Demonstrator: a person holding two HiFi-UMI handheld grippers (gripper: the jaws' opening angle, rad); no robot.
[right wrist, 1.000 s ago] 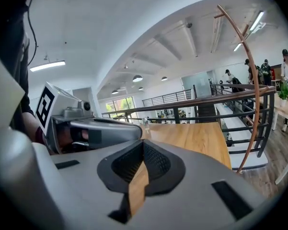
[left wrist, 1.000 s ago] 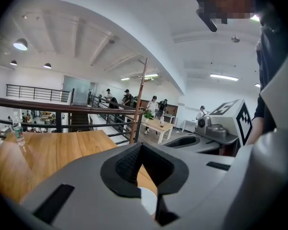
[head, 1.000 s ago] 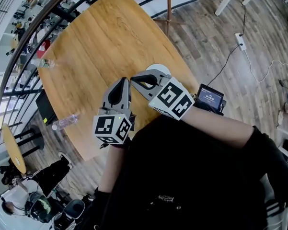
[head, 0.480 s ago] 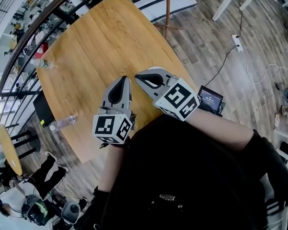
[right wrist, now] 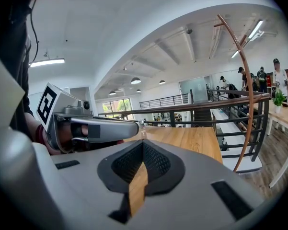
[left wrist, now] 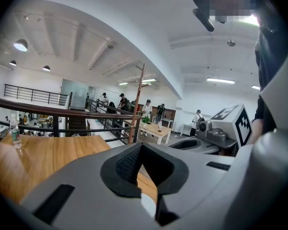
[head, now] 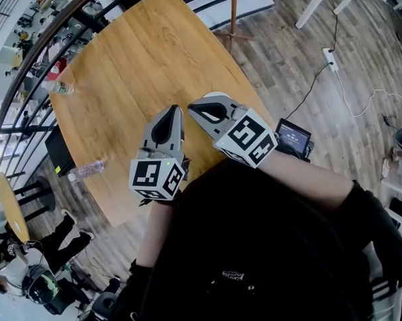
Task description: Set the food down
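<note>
The large oval wooden tabletop (head: pixel 140 52) is mostly bare, and no food shows on it or in any view. Over its near edge hang the left grey gripper with a marker cube (head: pixel 175 108) and the right grey gripper with a marker cube (head: pixel 190 106), side by side with their tips close together. The fingers of both are closed tip to tip. Each gripper view shows only wood through the small gap behind the tips, so neither one holds anything.

Just behind the right gripper a pale round edge (head: pixel 217 95) shows. It may be a plate, but it is too hidden to tell, and whether food lies on it I cannot say. Because the food is not visible, I cannot judge its weight, softness or best place to hold.

A clear plastic bottle (head: pixel 85 171) lies near the left edge of the tabletop. A second clear bottle (head: pixel 57 87) is at the far left, well apart from the fingers.
</note>
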